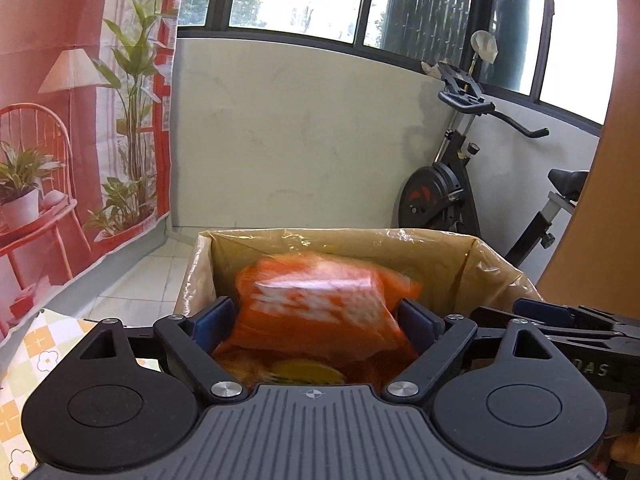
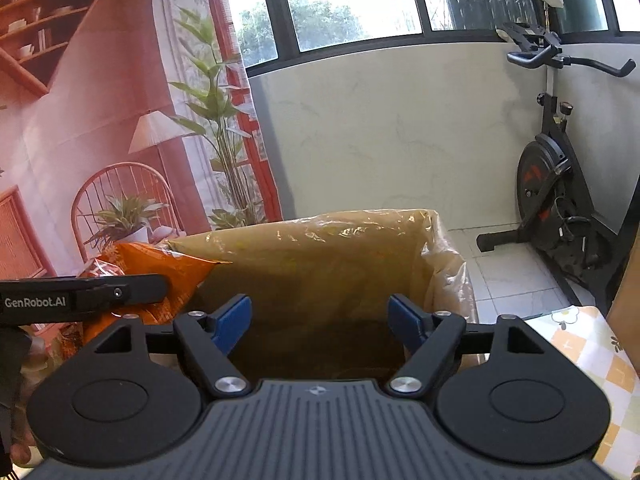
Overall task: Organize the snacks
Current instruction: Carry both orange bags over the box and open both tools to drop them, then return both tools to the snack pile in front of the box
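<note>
An orange snack bag [image 1: 320, 308] sits blurred between the blue pads of my left gripper [image 1: 316, 320], over the open cardboard box [image 1: 344, 246] lined with clear plastic. The jaws stand wide and the pads do not clearly press on the bag. Below it in the box lie more orange and yellow packets [image 1: 308, 372]. My right gripper [image 2: 320, 324] is open over the right part of the same box [image 2: 320, 248], with nothing between its fingers. In the right wrist view the orange bag [image 2: 168, 264] shows at the left behind the left gripper's finger [image 2: 120, 292].
The box stands on a table with a checked yellow cloth [image 1: 28, 364] [image 2: 592, 344]. Behind it are a tiled floor [image 2: 516, 280], a pale wall and an exercise bike [image 1: 452, 188] [image 2: 556, 184]. A printed red backdrop [image 1: 60, 120] hangs at the left, a wooden panel [image 1: 600, 220] at the right.
</note>
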